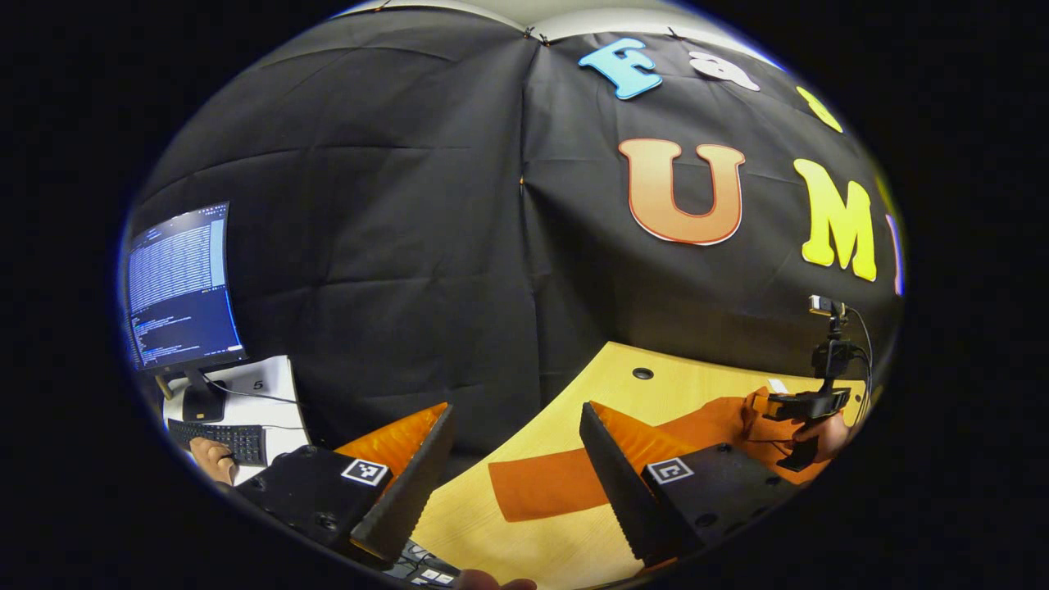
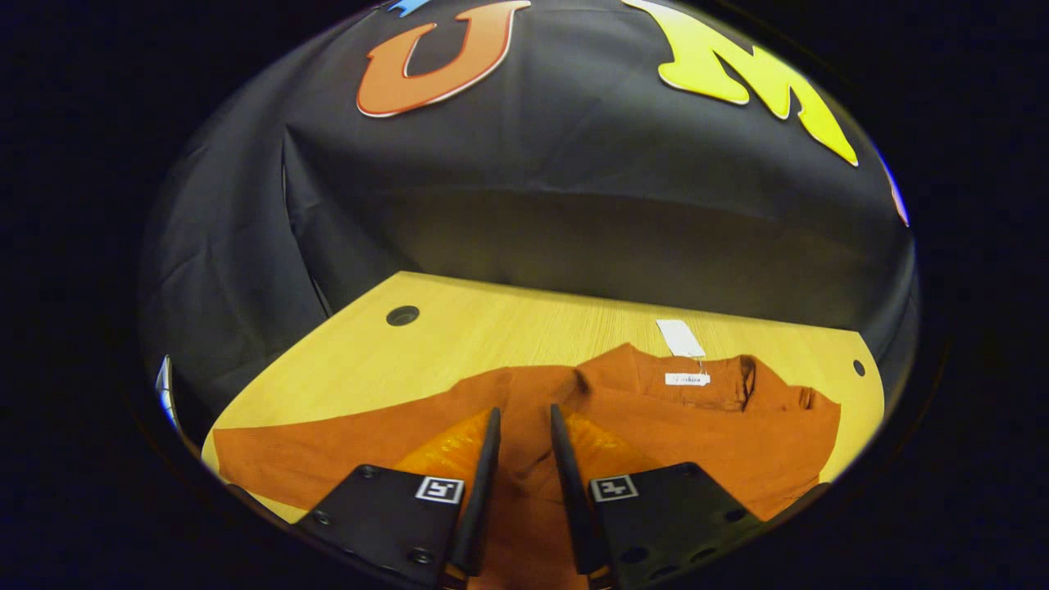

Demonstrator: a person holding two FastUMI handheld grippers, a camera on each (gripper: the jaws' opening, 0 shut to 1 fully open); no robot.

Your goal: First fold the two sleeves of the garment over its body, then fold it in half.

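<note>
1. In the left gripper view, the left gripper (image 1: 518, 459) hangs above the near edge of the tabletop (image 1: 574, 385), its jaws spread wide and released, with nothing between them.
2. Between those jaws, one long sleeve (image 1: 545, 483) of the orange garment (image 1: 705, 422) lies flat across the wood, stretched away from the body.
3. In the right gripper view, the right gripper (image 2: 522, 447) sits low over the garment (image 2: 697, 426), jaws drawn close with a narrow gap; a ridge of orange cloth runs up between them, but whether both fingers press on it cannot be told.
4. Beyond the jaws the garment's body lies rumpled near the middle of the tabletop (image 2: 508, 319), collar toward the far wall, with a white tag (image 2: 680, 338) lying on the wood just past the collar.
5. The sleeve (image 2: 328, 447) extends flat to the left edge of the wood.
6. In the left gripper view, the right gripper (image 1: 807, 406) and the hand holding it rest at the garment, far right.
7. Farther left stand a monitor (image 1: 180, 287) and a keyboard (image 1: 225, 441) with a hand on it.
</note>
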